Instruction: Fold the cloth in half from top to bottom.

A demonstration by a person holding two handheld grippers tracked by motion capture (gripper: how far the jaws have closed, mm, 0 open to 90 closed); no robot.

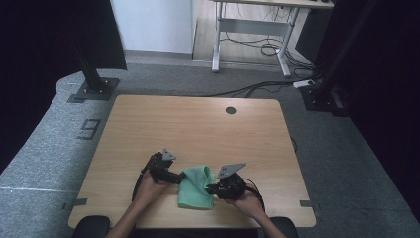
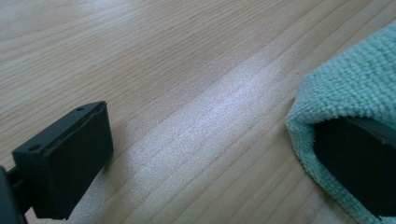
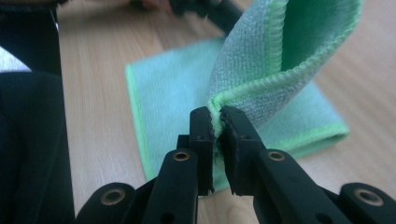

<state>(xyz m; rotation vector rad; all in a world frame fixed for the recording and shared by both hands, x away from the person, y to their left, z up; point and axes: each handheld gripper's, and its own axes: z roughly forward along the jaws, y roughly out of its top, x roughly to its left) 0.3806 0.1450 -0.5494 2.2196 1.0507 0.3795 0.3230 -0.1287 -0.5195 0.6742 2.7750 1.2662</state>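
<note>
Green microfibre cloth (image 1: pixel 196 191) is being folded on the wooden tabletop (image 1: pixel 198 124), near the person's edge, between the two sets of tongs. Part of the cloth is lying flat, while one stitched edge is being lifted and curled over the flat part by the right tongs (image 3: pixel 217 122).

In the right gripper view, the right tongs are being pressed together on that hem, so that the cloth (image 3: pixel 261 65) is being pinched firmly, with the raised flap standing up and away from the tips and the flat layer spreading out beyond and below them. In the high view the right tongs (image 1: pixel 212 189) are being held at the cloth's right border, low over the tabletop.

The left tongs (image 1: pixel 179 176) are being kept at the opposite border of the cloth. In the left gripper view they are being held spread wide: one jaw is standing bare over the wood, well apart from the other, which is being covered by a fold of the cloth (image 2: pixel 355 88). Nothing is being squeezed there; the cloth edge is only being draped round that one jaw.

As a judgement, the fold is being carried out but is not yet completed: an edge is being raised and brought across, and what is left is for it to be laid down on the flat half, aligned with the far hem, released and smoothed. Whether further folds are being intended cannot be told.
</note>
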